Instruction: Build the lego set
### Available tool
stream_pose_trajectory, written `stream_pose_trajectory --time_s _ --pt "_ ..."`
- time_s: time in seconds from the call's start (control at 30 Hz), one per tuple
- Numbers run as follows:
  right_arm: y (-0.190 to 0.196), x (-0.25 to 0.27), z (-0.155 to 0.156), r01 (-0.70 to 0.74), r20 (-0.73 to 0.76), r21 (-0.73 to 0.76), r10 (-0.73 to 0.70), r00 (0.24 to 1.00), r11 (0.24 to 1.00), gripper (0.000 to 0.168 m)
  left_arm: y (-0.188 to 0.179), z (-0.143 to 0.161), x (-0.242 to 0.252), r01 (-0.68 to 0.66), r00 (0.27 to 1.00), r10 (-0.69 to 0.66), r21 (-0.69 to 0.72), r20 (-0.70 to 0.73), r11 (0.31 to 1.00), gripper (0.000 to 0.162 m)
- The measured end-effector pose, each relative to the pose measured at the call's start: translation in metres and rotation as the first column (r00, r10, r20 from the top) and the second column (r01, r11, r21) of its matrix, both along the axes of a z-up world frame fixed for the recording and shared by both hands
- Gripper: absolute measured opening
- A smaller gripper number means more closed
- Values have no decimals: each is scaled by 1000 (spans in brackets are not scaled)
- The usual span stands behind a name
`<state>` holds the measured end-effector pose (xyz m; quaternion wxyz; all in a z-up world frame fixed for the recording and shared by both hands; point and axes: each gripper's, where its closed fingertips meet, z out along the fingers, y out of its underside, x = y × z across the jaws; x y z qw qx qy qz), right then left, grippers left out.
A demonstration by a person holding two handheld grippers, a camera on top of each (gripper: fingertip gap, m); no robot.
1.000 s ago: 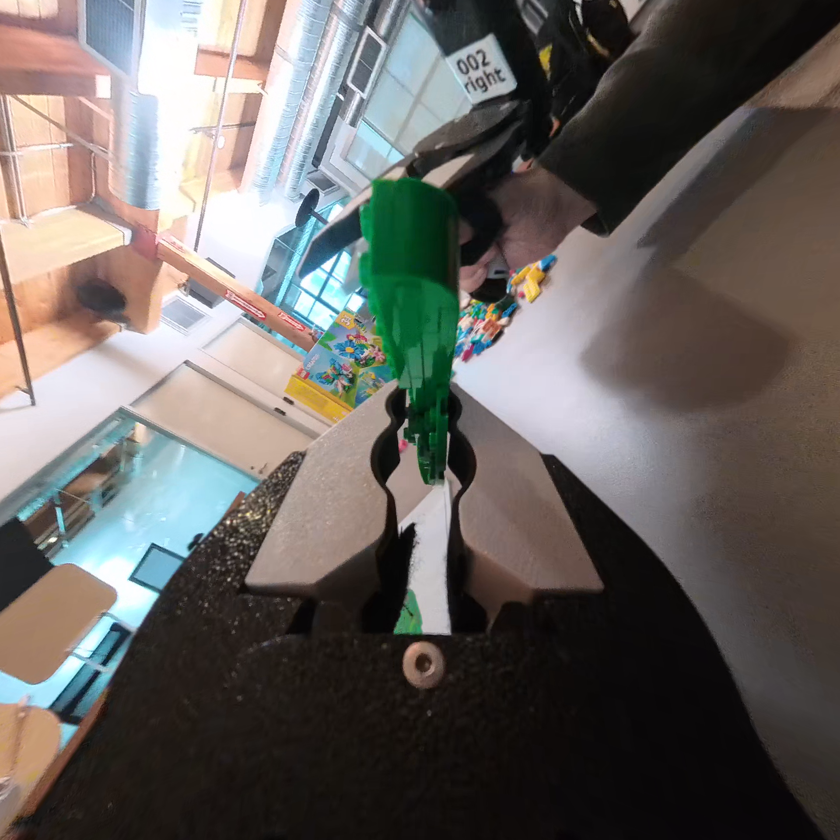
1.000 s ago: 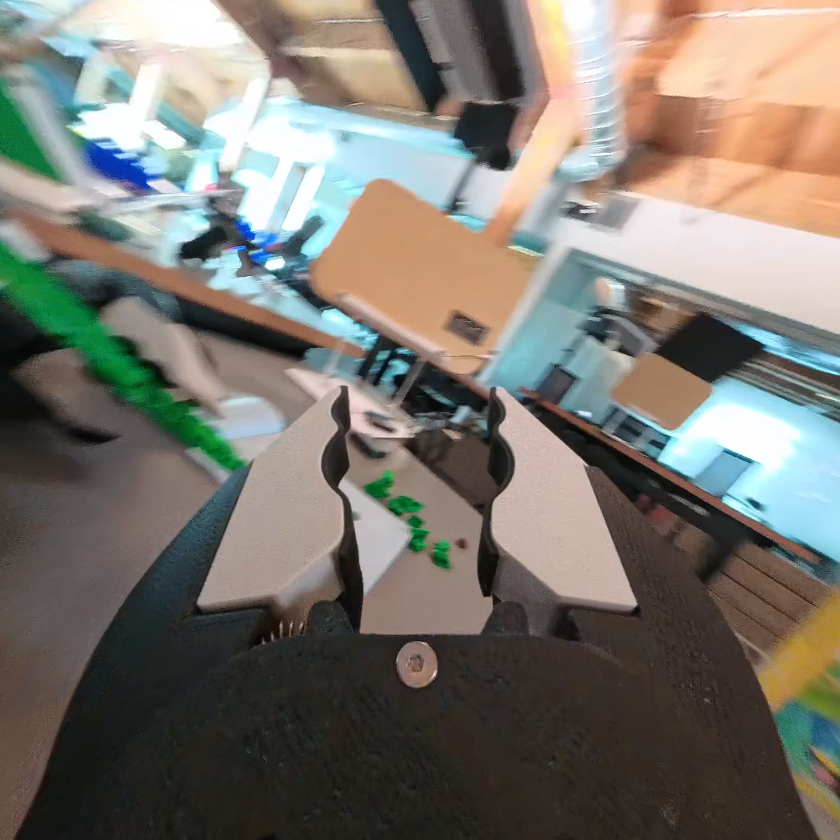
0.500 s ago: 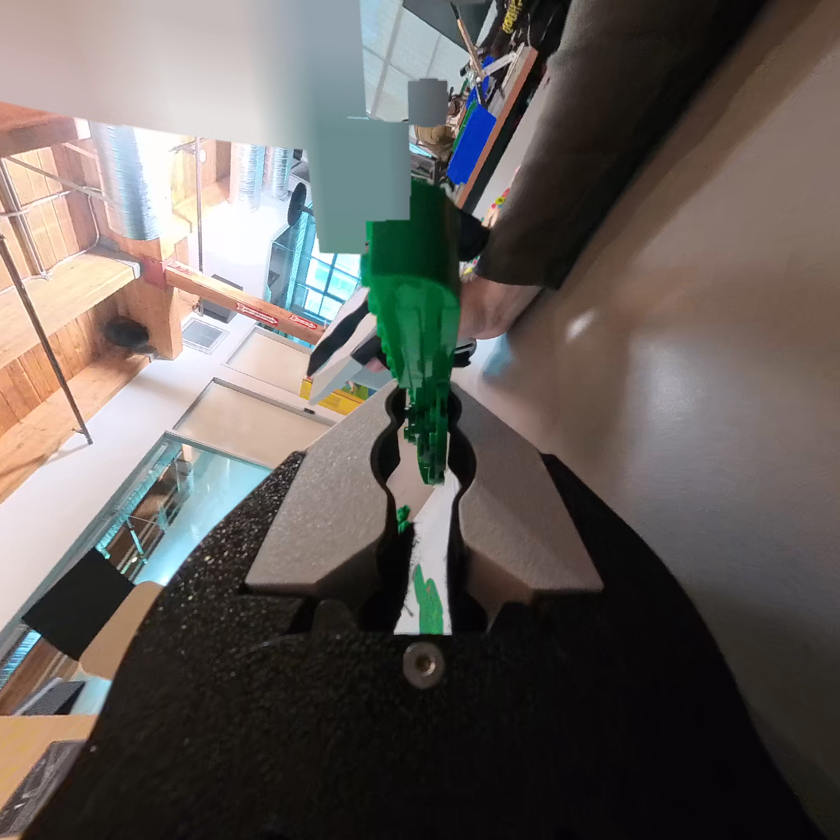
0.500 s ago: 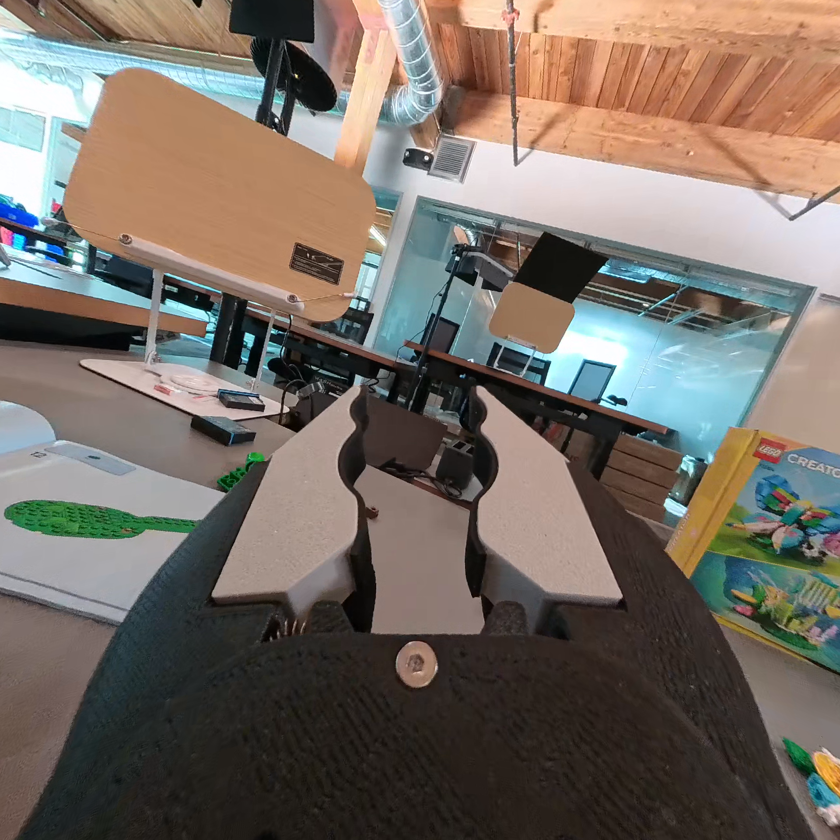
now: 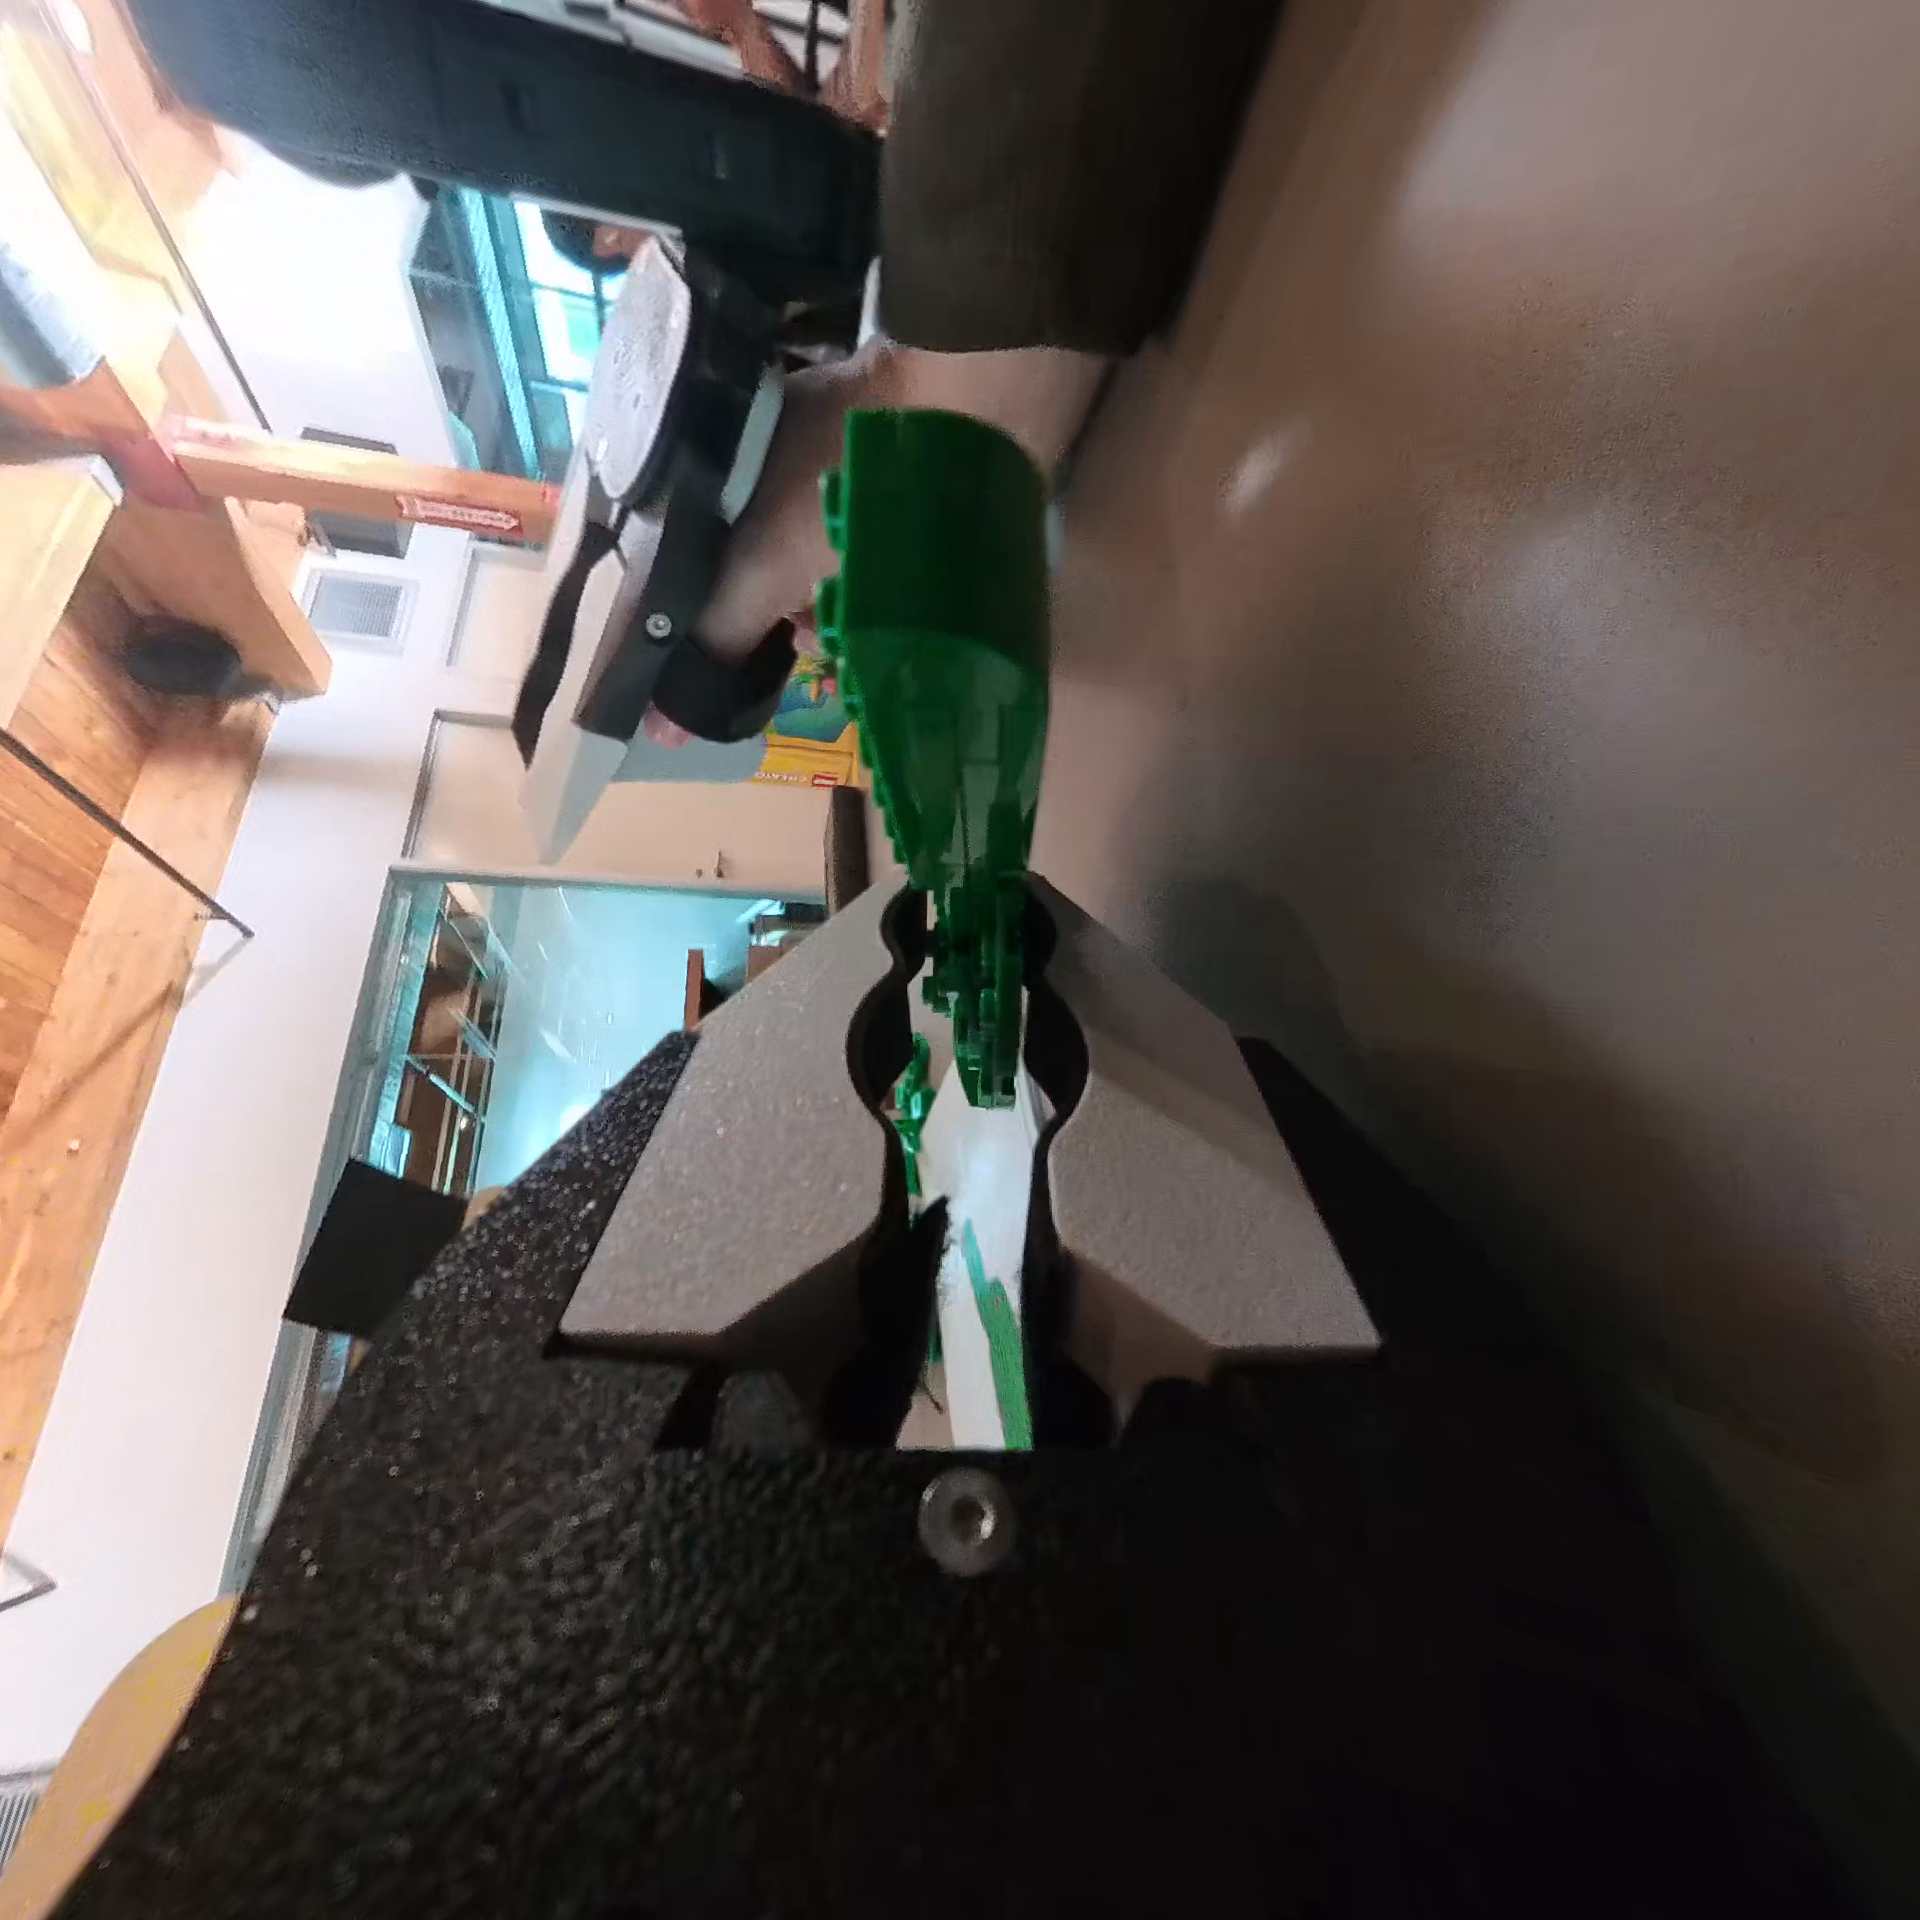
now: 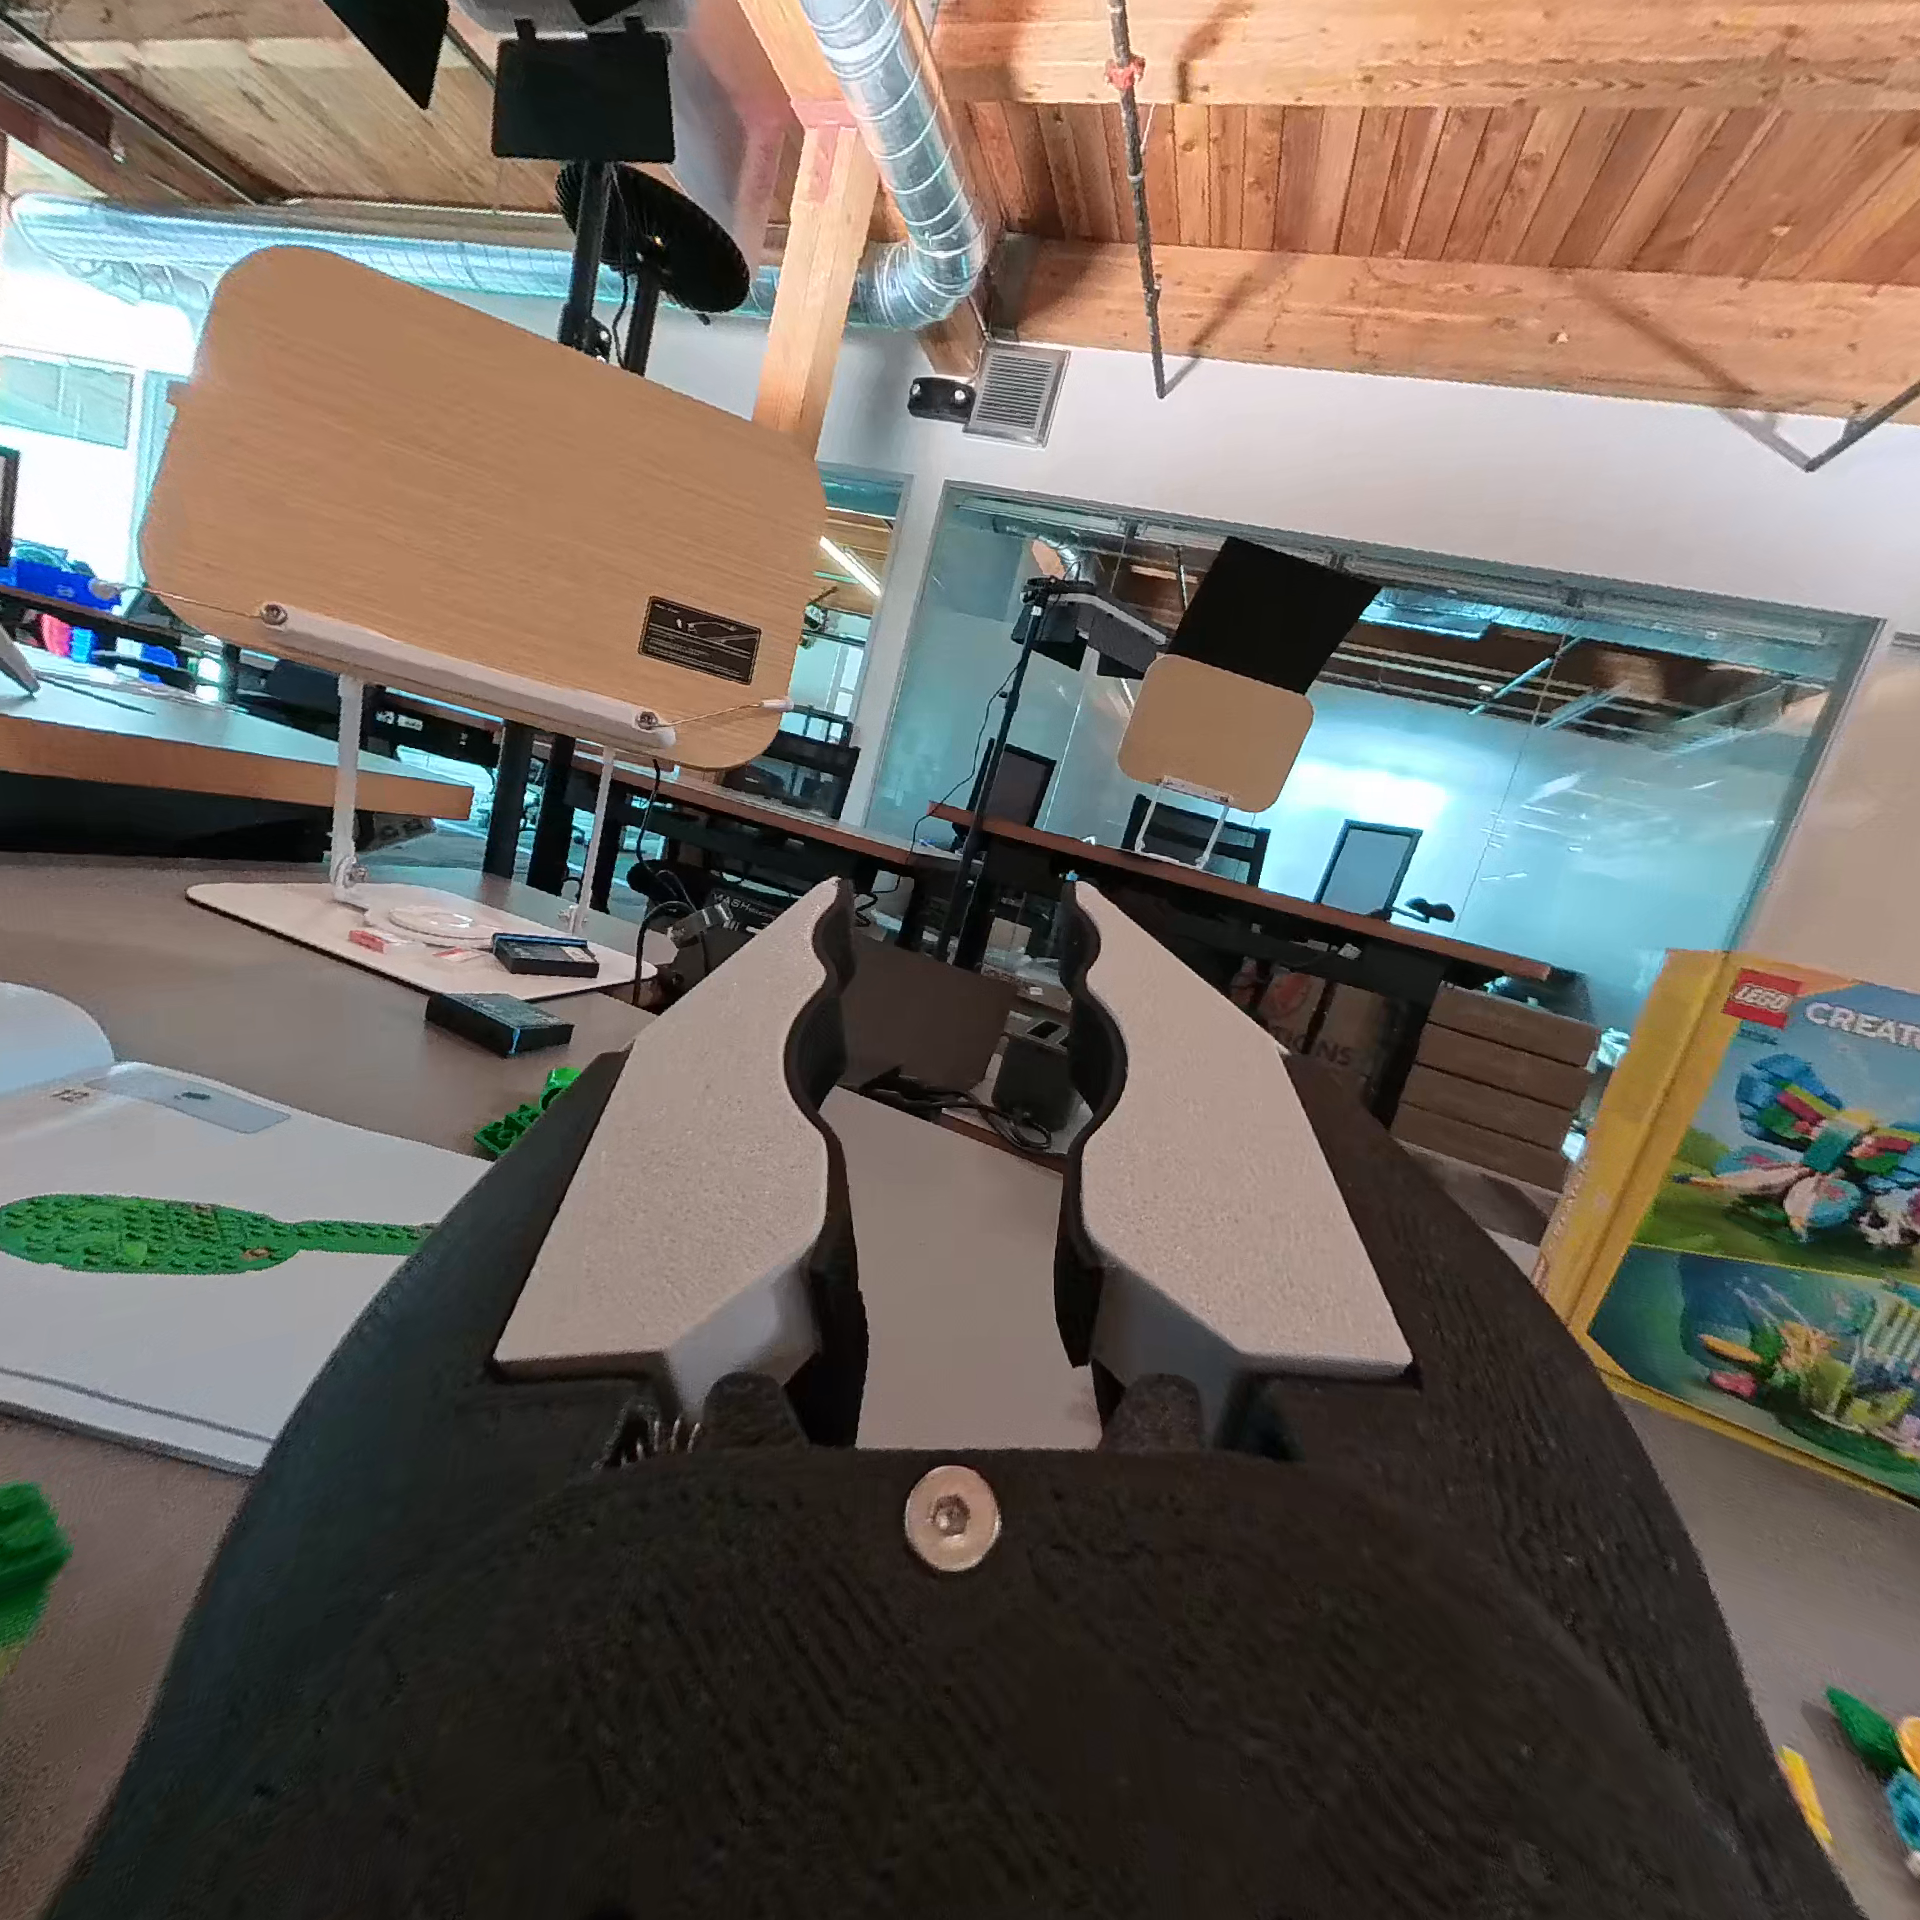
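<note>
My left gripper (image 5: 971,909) is shut on the narrow stem end of a green leaf-shaped lego build (image 5: 945,644), held up beside the brown table (image 5: 1507,727). The build's edge also shows at the left border of the right wrist view (image 6: 21,1558). My right gripper (image 6: 956,904) is open and empty, level above the table and pointing into the room. It also shows in the left wrist view (image 5: 545,784), held by a hand just left of the green build and apart from it. An open instruction booklet (image 6: 156,1247) with a green picture lies to the left.
Loose green bricks (image 6: 514,1122) lie past the booklet. A lego box (image 6: 1766,1195) stands at the right, with loose coloured bricks (image 6: 1870,1756) in front of it. A wooden book stand (image 6: 478,520) and a small black box (image 6: 499,1023) sit at the back left.
My right gripper has drawn away from the green build, swung level toward the room and steadied, still open. My left gripper keeps its grip and has rolled, with the build turning in view.
</note>
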<state>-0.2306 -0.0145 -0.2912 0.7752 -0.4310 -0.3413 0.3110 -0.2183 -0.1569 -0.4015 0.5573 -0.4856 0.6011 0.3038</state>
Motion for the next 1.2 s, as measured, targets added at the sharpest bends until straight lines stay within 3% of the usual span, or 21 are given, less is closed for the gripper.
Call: stream_pose_trajectory --time_s 0.23,0.37,0.53,0.67,0.83,1.07,1.13,1.2 --pt "5 9 3 12 -6 11 -12 1000 1000 37 30 -8 17 -98 980 110 77 -167 992 14" --pt "17 16 3 29 -23 -18 -29 999 999 37 33 -22 20 -117 986 108 -67 -126 991 13" --pt "21 21 5 35 -51 -42 -37 998 998 37 42 -23 17 -178 979 165 -104 -122 979 14" --pt "22 23 7 46 -53 -35 -48 997 998 37 49 -20 23 -240 967 255 -283 18 929 36" --pt "22 32 9 41 -60 -61 -45 997 997 34 38 -14 44 -186 917 340 -531 208 827 72" --pt "12 43 17 32 -19 -88 -34 999 996 36 8 -12 41 -143 882 373 -591 288 794 75" --pt "6 49 16 21 37 -159 -15 999 987 37 1 -8 34 -128 865 384 -597 324 792 74" --pt "-12 54 17 -80 60 -293 102 993 953 39 -5 -2 31 -86 840 384 -606 382 791 71"
